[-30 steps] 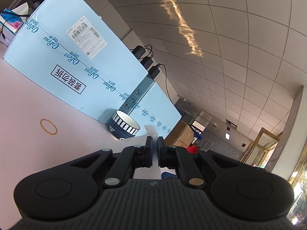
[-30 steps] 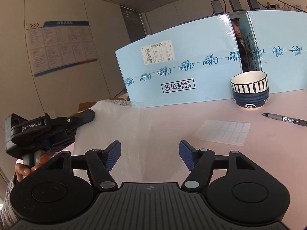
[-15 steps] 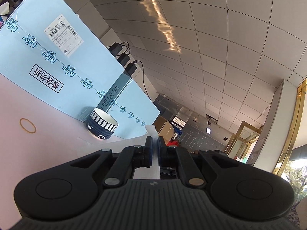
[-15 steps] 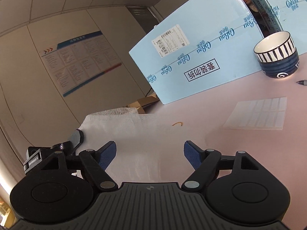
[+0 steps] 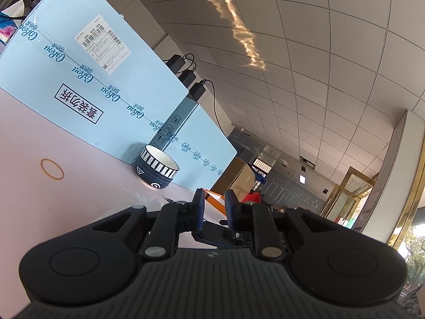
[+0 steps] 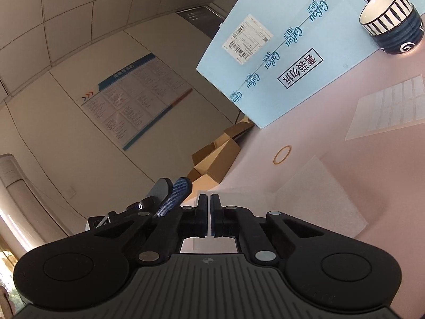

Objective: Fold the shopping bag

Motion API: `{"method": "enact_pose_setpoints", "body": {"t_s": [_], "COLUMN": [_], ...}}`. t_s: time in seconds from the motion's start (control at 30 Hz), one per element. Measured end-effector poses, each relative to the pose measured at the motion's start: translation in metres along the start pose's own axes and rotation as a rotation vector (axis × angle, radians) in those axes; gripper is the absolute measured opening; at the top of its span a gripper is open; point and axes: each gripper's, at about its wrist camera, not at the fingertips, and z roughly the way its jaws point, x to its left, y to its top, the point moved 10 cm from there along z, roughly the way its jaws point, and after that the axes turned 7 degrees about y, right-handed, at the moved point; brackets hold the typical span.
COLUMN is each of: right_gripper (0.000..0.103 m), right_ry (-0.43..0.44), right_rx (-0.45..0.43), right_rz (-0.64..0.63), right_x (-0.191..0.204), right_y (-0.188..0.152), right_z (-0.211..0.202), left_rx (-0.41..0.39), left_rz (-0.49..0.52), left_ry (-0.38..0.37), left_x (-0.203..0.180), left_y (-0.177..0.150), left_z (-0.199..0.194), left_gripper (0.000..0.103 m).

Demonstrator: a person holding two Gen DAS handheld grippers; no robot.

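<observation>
The white shopping bag [image 6: 321, 199] lies flat on the pink table [image 6: 385, 164], and its near edge runs to my right gripper [image 6: 211, 202]. That gripper is shut on the bag's edge, and a thin white strip shows between its pads. Just to its left in the right wrist view, one of the left gripper's blue fingers [image 6: 176, 192] pokes up. In the left wrist view my left gripper [image 5: 214, 204] has its jaws opening, a small gap apart, with nothing between them. The bag itself is hard to make out in that view.
Two pale blue cartons [image 5: 79, 93] stand along the table's far side, with a striped bowl [image 5: 156, 170] in front of them. A rubber band [image 6: 275, 158] and a white label sheet [image 6: 390, 106] lie on the table. Cardboard boxes [image 6: 217, 159] sit on the floor past the table's edge.
The right gripper rolled, came in low and closed from wide open onto the bag's edge. The left gripper's jaws parted, and the white edge that was between them is gone.
</observation>
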Motion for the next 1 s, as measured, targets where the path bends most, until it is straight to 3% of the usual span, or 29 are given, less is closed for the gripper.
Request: {"method": "enact_pose_setpoints", "body": {"t_s": [0.2, 0.27, 0.3, 0.33, 0.4, 0.47, 0.6, 0.73, 0.8, 0.87, 0.93, 1.0], "right_gripper": [0.002, 0.007, 0.017, 0.033, 0.038, 0.038, 0.041, 0.042, 0.042, 0.040, 0.016, 0.005], "right_ry": [-0.034, -0.170, -0.225, -0.253, -0.309, -0.366, -0.428, -0.393, -0.384, -0.393, -0.405, -0.408], "right_rx": [-0.058, -0.038, -0.008, 0.019, 0.077, 0.136, 0.241, 0.297, 0.315, 0.342, 0.358, 0.350], "right_rz": [-0.052, -0.093, -0.110, -0.120, -0.142, -0.200, -0.299, -0.328, -0.331, -0.336, -0.357, -0.362], "right_x": [0.012, 0.002, -0.004, -0.009, -0.018, -0.024, -0.027, -0.020, -0.018, -0.019, -0.020, -0.018], "right_y": [0.011, 0.010, 0.007, 0.002, -0.007, -0.017, -0.034, -0.050, -0.057, -0.065, -0.070, -0.071], "right_z": [-0.019, -0.021, -0.020, -0.019, -0.016, -0.014, -0.007, 0.002, 0.006, 0.011, 0.015, 0.019], "left_rx": [-0.003, -0.001, 0.005, 0.009, 0.016, 0.025, 0.104, 0.166, 0.176, 0.189, 0.196, 0.217], "left_rz": [-0.005, -0.023, -0.039, -0.048, -0.037, 0.021, 0.195, 0.392, 0.467, 0.466, 0.451, 0.451], "left_ry": [0.019, 0.043, 0.061, 0.082, 0.148, 0.259, 0.467, 0.566, 0.580, 0.562, 0.552, 0.568], "left_x": [0.003, 0.009, 0.012, 0.016, 0.021, 0.024, 0.022, 0.009, 0.000, -0.004, -0.007, -0.007], "left_y": [-0.001, -0.001, -0.002, -0.003, -0.006, -0.011, -0.024, -0.043, -0.052, -0.058, -0.063, -0.069], "left_z": [-0.002, -0.003, -0.004, -0.006, -0.013, -0.022, -0.037, -0.043, -0.045, -0.046, -0.045, -0.042], "left_gripper": [0.016, 0.028, 0.033, 0.040, 0.045, 0.055, 0.060, 0.067, 0.071, 0.076, 0.076, 0.076]}}
